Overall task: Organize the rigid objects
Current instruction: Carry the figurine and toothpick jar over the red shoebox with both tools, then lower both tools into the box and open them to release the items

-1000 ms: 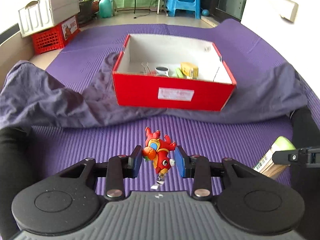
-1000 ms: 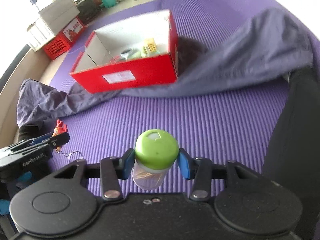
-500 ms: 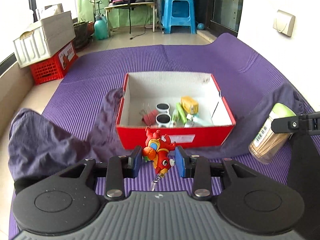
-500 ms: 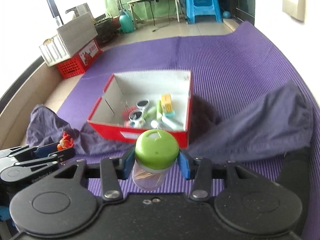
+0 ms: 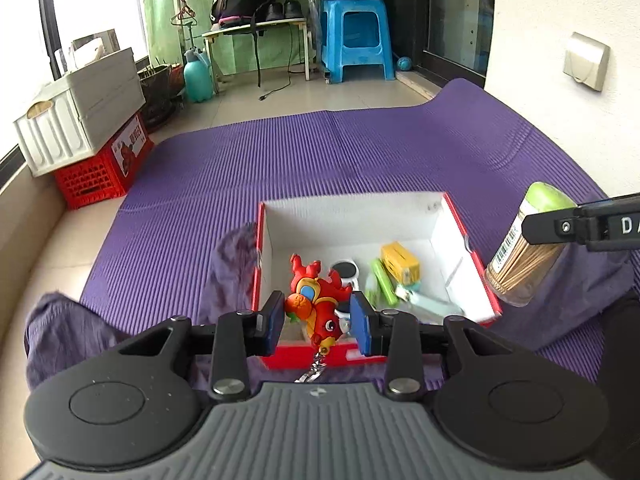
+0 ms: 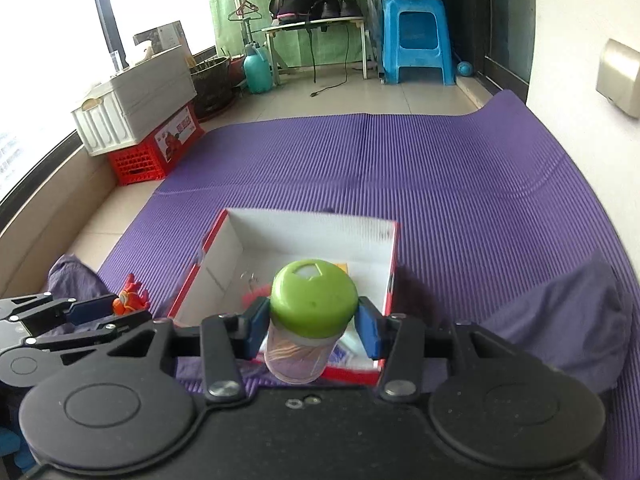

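My left gripper (image 5: 318, 314) is shut on a red parrot keychain (image 5: 316, 300), its chain hanging below, held above the near edge of the red box (image 5: 472, 240). My right gripper (image 6: 314, 326) is shut on a clear toothpick jar with a green lid (image 6: 314, 296), held above the box's near wall (image 6: 188, 276). The jar also shows at the right of the left wrist view (image 5: 524, 256). The keychain shows at the left of the right wrist view (image 6: 128, 302). The box holds a yellow pack (image 5: 400, 260), a green tube (image 5: 382, 282) and round black caps (image 5: 346, 270).
The box sits on a purple ribbed mat (image 5: 320, 152). Dark purple cloth (image 6: 560, 320) lies bunched on both sides of the box (image 5: 80, 328). A red crate under a white crate (image 5: 92, 168) stands at the far left. A blue stool (image 5: 356, 40) stands behind.
Both grippers have risen and moved forward over the box with their objects still held. The box now sits close below the fingers and I look down into it.
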Tool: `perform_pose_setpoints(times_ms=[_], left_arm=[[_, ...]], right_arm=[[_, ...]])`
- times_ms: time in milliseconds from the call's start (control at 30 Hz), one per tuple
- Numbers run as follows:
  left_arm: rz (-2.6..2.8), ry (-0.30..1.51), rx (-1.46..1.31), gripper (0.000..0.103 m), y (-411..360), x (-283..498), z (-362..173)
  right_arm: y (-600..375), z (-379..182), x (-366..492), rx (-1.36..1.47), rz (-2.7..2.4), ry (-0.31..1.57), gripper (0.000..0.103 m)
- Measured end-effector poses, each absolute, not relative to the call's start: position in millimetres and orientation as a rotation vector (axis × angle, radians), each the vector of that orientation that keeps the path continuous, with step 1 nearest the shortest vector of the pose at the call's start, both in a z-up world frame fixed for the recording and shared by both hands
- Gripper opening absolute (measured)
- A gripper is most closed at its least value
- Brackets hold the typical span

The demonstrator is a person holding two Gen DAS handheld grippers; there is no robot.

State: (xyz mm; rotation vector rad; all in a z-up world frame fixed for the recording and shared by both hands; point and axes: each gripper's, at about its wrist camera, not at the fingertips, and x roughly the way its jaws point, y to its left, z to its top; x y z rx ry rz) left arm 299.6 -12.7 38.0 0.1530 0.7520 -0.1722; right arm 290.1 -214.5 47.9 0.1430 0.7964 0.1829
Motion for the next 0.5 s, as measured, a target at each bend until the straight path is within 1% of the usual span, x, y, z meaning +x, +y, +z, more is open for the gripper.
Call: perform_pose_setpoints(times_ms=[167, 500], left_arm=[[-0.170, 0.786, 0.158, 0.035, -18, 337, 25], [-0.127, 0.875, 0.207, 0.035, -31, 402, -37]], right_arm=[[-209, 32, 321, 0.135, 0.169, 0.820, 0.045], [-197, -35, 374, 0.130, 0.144, 0.945, 0.045]])
